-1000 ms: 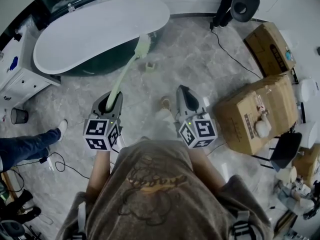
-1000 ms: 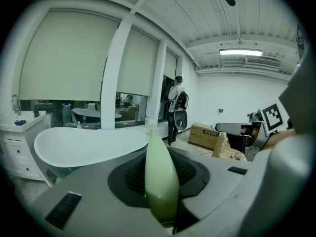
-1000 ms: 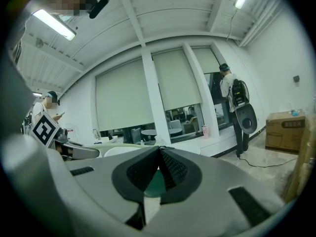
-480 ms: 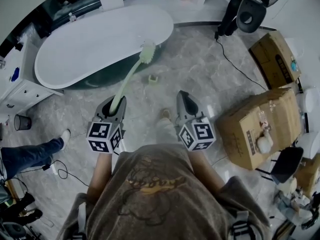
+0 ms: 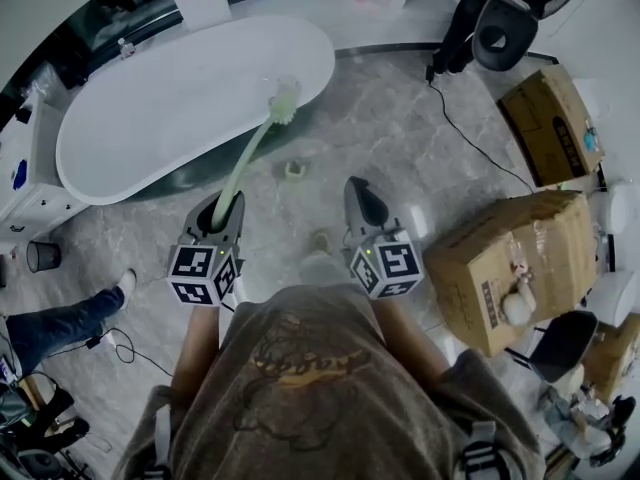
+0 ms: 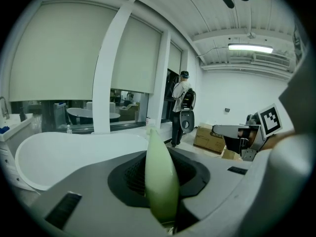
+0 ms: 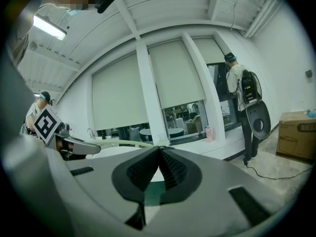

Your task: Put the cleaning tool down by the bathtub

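Observation:
My left gripper is shut on the pale green handle of a long cleaning brush. The brush head reaches out over the near rim of the white oval bathtub. In the left gripper view the green handle sits clamped between the jaws, with the bathtub beyond it. My right gripper hangs beside the left one over the marble floor, shut with nothing in it; its pads meet at the tips in the right gripper view.
A small green holder stands on the floor by the tub. Cardboard boxes are at the right. A cable runs across the floor. A bystander's leg is at the left, and another person stands farther back.
I have stepped closer to the bathtub, and the brush head has come from beside the tub's edge to over its rim. Both grippers keep their pose.

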